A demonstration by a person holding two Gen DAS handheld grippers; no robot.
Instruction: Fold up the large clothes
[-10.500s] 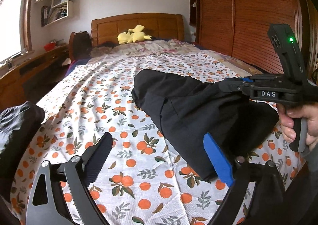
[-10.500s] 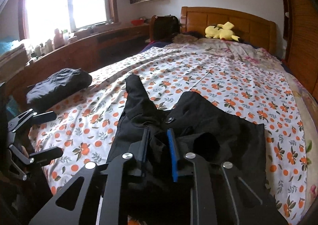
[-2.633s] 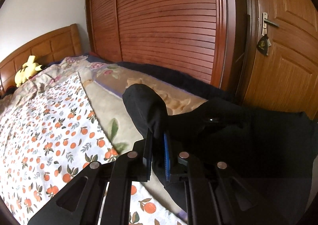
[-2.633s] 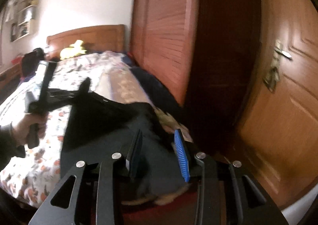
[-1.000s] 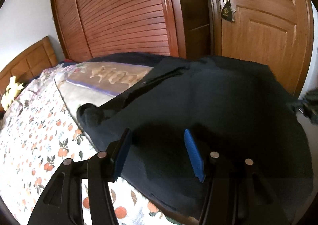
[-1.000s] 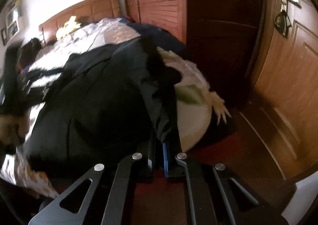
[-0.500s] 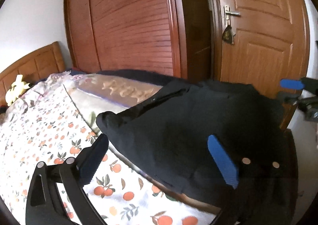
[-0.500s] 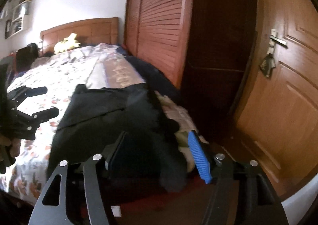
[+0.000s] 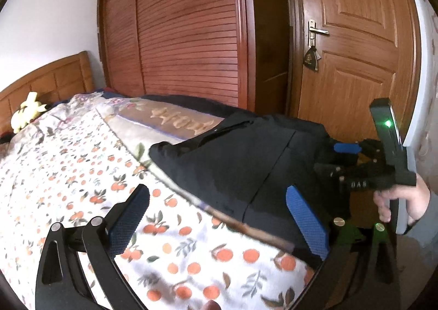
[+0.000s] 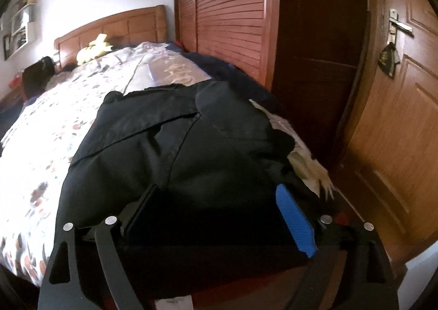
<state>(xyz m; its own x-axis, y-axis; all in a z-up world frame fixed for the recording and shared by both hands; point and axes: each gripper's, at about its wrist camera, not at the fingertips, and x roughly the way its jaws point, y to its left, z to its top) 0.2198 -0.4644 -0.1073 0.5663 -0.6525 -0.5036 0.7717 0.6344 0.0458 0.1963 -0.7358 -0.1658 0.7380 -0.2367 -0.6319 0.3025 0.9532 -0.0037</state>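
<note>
Both grippers have just been opening and let go of the black garment, which now lies folded at the bed's corner, centre right of frame. Left gripper gapes empty beside it; right gripper, nearer, stands wide open over its near edge, gripping nothing.

garment: black woven cloth, matt, smooth with stitched seams
bedsheet: thin printed cloth, matt, orange fruit pattern
headboard: panelled wood, satin sheen
wardrobe doors, at 12 o'clock: slatted reddish wood, semi-gloss
door, at 2 o'clock: varnished wood, metal handle
plush toy: yellow soft fabric
left gripper: matt black frame, knurled blue and black pads, shiny metal screws
</note>
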